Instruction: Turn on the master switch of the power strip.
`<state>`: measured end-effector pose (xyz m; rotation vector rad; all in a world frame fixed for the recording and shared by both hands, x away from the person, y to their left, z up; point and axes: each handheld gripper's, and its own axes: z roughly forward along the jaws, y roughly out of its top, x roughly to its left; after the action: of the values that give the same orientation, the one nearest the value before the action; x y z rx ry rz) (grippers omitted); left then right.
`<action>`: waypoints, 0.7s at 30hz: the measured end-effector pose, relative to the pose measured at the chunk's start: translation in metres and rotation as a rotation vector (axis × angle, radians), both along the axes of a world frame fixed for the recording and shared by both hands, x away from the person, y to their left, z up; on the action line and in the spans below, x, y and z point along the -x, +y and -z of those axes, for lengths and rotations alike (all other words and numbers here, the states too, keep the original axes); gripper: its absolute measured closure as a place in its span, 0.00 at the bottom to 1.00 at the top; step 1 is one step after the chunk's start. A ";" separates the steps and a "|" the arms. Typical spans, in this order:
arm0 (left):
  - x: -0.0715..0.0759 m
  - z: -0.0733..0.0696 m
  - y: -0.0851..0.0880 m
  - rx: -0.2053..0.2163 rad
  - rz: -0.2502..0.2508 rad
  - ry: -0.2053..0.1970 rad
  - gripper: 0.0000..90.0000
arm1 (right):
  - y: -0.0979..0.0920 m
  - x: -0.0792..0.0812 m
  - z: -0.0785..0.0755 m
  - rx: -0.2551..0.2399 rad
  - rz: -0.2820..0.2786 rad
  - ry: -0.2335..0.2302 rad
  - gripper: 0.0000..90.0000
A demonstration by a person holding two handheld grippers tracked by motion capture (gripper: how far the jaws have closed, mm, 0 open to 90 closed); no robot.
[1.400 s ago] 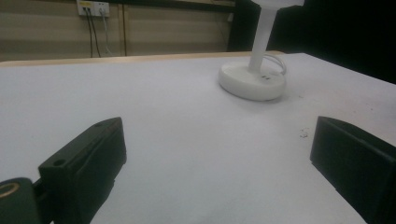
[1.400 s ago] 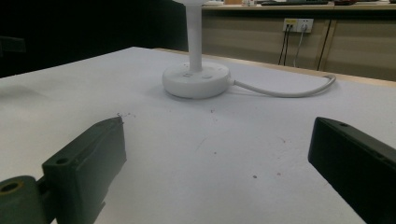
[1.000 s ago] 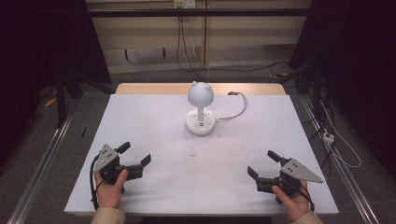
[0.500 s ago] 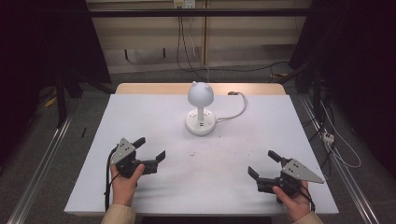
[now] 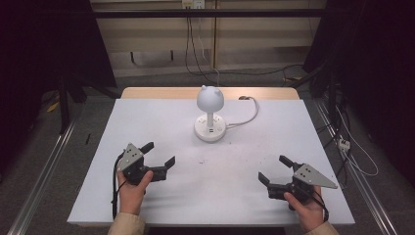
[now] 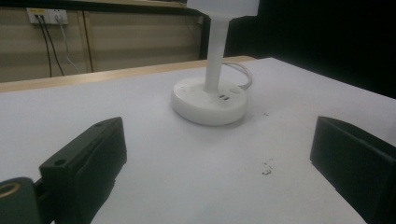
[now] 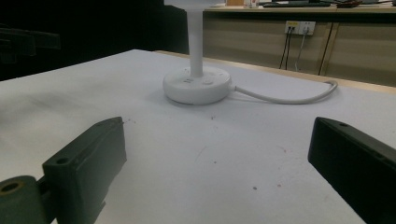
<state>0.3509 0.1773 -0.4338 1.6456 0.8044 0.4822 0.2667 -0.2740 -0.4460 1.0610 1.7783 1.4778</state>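
Bench (image 5: 161, 117): white top with a wooden strip along the far edge; small dark specks mark the surface between your tongs and the lamp.
Lamp (image 5: 210, 117): stands upright at the middle of the far half of the bench. It has a round white base, a thin white stem and a rounded white head with two small bumps on top. In the left gripper view the base shows two small ports on its near face.
Cable (image 5: 247, 115): white, leaves the base on your right side, curves over the bench and goes off the far edge.
Left tongs (image 5: 159, 156): held in your left hand (image 5: 131, 188) over the near left part of the bench. Jaws stand wide apart with nothing between them. They aim toward the lamp, well apart from it.
Right tongs (image 5: 275, 169): held in your right hand (image 5: 306, 208) over the near right part of the bench. Jaws stand wide apart with nothing between them. They aim toward the lamp, well apart from it.
Left gripper view: lamp base sits between the two jaws, farther up the bench.
Right gripper view: lamp base sits left of centre, with the cable trailing off to the right.
Background: wall sockets (image 5: 193, 4) with dark leads hang behind the bench.
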 end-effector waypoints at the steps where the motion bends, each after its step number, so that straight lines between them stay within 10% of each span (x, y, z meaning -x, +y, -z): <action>1: 0.000 0.000 0.001 0.000 0.000 0.001 0.04 | 0.001 -0.002 0.000 0.005 -0.004 0.003 0.04; 21: 0.005 0.002 0.015 0.011 0.012 0.006 0.04 | 0.033 -0.055 -0.008 0.059 -0.038 0.078 0.05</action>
<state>0.3457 0.1922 -0.4357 1.6414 0.8000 0.4637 0.3217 -0.2408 -0.4383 1.0736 1.8944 1.4151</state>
